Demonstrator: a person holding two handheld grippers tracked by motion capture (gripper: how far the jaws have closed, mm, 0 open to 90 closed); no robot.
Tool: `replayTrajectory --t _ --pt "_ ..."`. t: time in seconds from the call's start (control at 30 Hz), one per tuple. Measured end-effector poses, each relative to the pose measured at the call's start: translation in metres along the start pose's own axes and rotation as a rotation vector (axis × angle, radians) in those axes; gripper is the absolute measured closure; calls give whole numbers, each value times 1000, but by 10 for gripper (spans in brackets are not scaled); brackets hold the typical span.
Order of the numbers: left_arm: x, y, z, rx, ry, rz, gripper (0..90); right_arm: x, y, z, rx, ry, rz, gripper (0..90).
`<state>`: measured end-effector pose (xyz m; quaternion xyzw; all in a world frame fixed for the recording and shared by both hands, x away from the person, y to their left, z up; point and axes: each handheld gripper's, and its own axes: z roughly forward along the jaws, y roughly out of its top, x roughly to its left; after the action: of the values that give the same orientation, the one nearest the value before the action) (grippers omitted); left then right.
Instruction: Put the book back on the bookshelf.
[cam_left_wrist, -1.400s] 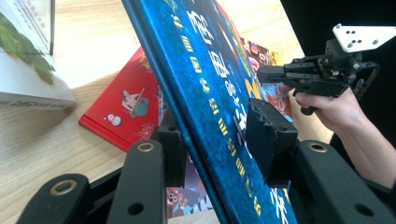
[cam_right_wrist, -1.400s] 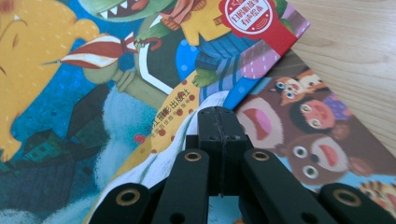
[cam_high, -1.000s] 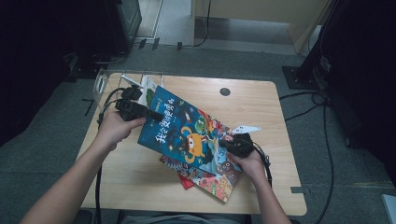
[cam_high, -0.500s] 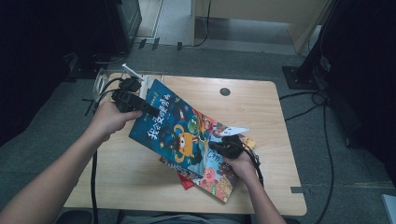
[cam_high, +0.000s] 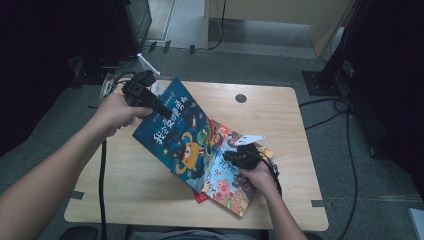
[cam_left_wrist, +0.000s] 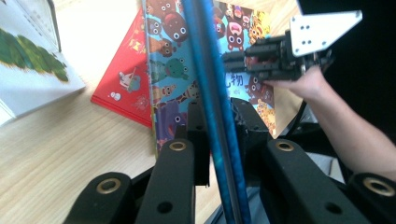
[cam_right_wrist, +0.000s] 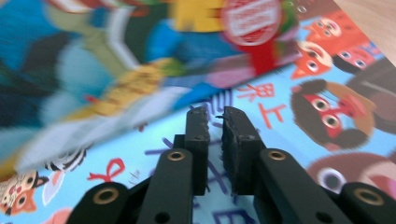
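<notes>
My left gripper (cam_high: 161, 110) is shut on the far left corner of a dark blue picture book (cam_high: 180, 135), and its jaws have just been closing on it. The book hangs tilted above the table. In the left gripper view its edge runs straight between the pads (cam_left_wrist: 198, 126). A light blue book (cam_high: 227, 182) with cartoon animals lies under it, on top of a red book (cam_left_wrist: 122, 84). My right gripper (cam_high: 229, 153) hovers low over the light blue book (cam_right_wrist: 299, 93). Its jaws have just been opening and stand a little apart, with nothing between them.
The wooden table (cam_high: 140, 185) has a round cable hole (cam_high: 241, 98) at the back. A white book with a green picture (cam_left_wrist: 28, 60) lies beside the stack. A black cable (cam_high: 102, 170) trails off the table's left side. Dark equipment stands around the table.
My left gripper has risen and drawn back to the far left with the dark blue book's corner, tilting the book further off the stack. The right hand has shifted slightly left.
</notes>
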<state>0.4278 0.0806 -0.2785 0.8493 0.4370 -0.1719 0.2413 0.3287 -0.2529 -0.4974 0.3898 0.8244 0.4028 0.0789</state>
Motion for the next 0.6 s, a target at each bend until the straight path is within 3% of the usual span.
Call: replayTrajectory --t 0.1,0.17,0.3,0.37,0.43,0.6 --pt "-11 5 -7 5 2 39 835 -6 0 -3 2 -1 27 783" --pt "-19 6 -7 30 27 89 837 -7 -1 -3 -7 1 31 704" --pt "-24 6 -9 56 35 107 839 -6 -3 -3 -36 -35 3 583" --pt "-27 5 -12 58 39 136 837 -5 -4 -3 -35 -57 -18 551" --pt "-30 3 -16 55 52 146 837 -5 -4 -3 -35 -66 -29 545" --pt "-24 -8 -35 14 69 119 838 -5 -4 -1 -44 -81 -32 486"
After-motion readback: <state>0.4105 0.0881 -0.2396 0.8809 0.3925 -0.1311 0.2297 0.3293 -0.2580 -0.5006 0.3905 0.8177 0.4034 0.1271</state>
